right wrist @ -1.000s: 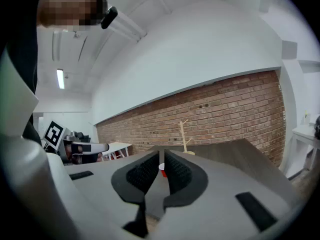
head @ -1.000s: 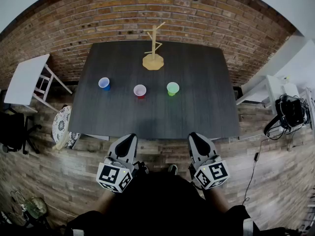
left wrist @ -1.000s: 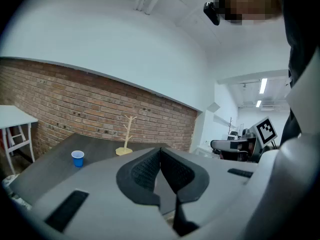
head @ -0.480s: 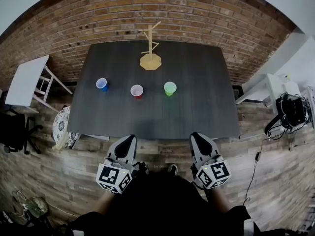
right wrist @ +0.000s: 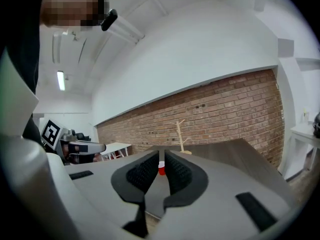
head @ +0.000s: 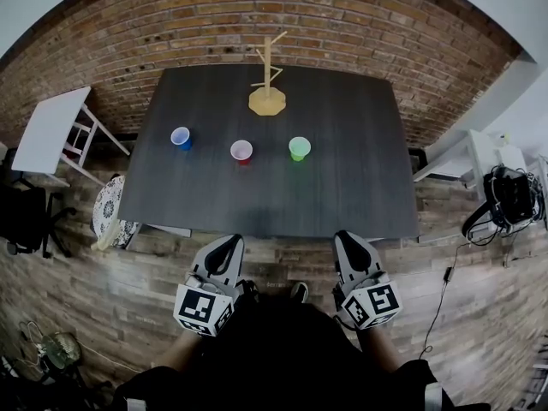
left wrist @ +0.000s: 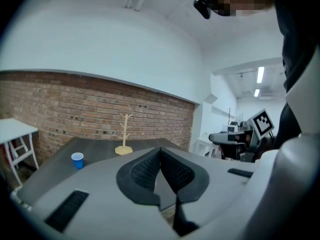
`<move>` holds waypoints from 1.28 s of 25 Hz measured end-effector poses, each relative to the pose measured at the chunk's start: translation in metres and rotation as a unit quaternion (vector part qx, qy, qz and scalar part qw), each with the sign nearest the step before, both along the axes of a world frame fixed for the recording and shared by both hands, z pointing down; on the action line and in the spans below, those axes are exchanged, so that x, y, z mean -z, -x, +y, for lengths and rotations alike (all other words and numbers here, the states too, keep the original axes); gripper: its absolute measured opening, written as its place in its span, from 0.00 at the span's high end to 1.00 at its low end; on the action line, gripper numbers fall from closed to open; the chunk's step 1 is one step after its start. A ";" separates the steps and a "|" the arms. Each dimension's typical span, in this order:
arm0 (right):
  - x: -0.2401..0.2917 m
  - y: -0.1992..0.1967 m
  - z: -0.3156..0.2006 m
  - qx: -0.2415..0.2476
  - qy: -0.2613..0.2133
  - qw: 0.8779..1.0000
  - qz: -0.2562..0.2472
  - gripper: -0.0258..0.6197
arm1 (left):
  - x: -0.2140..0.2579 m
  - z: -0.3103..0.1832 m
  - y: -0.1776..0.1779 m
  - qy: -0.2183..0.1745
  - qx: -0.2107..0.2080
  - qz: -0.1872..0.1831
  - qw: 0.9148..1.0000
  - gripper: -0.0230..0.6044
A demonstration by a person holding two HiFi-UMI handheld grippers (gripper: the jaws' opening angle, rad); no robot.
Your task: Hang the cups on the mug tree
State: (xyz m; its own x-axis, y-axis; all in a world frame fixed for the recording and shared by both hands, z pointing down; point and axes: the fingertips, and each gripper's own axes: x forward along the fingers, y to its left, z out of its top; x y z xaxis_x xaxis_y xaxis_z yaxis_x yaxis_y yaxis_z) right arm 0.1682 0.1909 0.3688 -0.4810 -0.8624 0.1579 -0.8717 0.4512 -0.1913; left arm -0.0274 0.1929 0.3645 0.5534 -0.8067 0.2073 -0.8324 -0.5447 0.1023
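A wooden mug tree (head: pixel 267 75) stands at the far middle of the dark table (head: pixel 342 195). In a row nearer me stand a blue cup (head: pixel 180 137), a red cup (head: pixel 241 151) and a green cup (head: pixel 299 148), all upright. My left gripper (head: pixel 229 240) and right gripper (head: pixel 347 236) hover just short of the table's near edge, far from the cups. The left gripper (left wrist: pixel 160 151) is shut and empty, with the blue cup (left wrist: pixel 77 160) and tree (left wrist: pixel 125 134) beyond it. The right gripper (right wrist: pixel 161 156) shows a narrow gap, empty, with the distant red cup (right wrist: pixel 161 168) seen through it.
A brick wall (head: pixel 214 24) runs behind the table. A white side table (head: pixel 47 131) and a patterned stool (head: pixel 107 217) stand at the left. At the right are a white desk (head: pixel 479 157) and dark gear with cables (head: pixel 505 197) on the wooden floor.
Both grippers have edged a little forward toward the table's near edge. The cups and the mug tree stand as before.
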 end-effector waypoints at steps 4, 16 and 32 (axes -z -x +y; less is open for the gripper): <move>0.011 -0.007 0.001 0.019 -0.057 0.995 0.076 0.88 | -0.006 0.014 -0.023 -0.044 -0.045 -0.168 0.984 0.94; 0.010 -0.021 0.008 0.098 -0.077 0.990 0.061 0.61 | 0.005 0.015 -0.072 -0.045 -0.013 -0.083 0.995 0.63; -0.021 -0.030 0.018 0.203 -0.039 0.978 0.035 0.91 | -0.002 0.029 -0.108 -0.023 0.006 -0.035 0.999 0.93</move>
State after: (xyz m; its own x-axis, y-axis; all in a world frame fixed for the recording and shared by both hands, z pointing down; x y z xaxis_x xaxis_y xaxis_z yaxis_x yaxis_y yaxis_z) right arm 0.1984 0.2086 0.3901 -0.7761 -0.6137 0.1449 -0.6279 0.7732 -0.0889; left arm 0.0809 0.2218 0.3668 0.5295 -0.8223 0.2085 -0.8428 -0.5379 0.0186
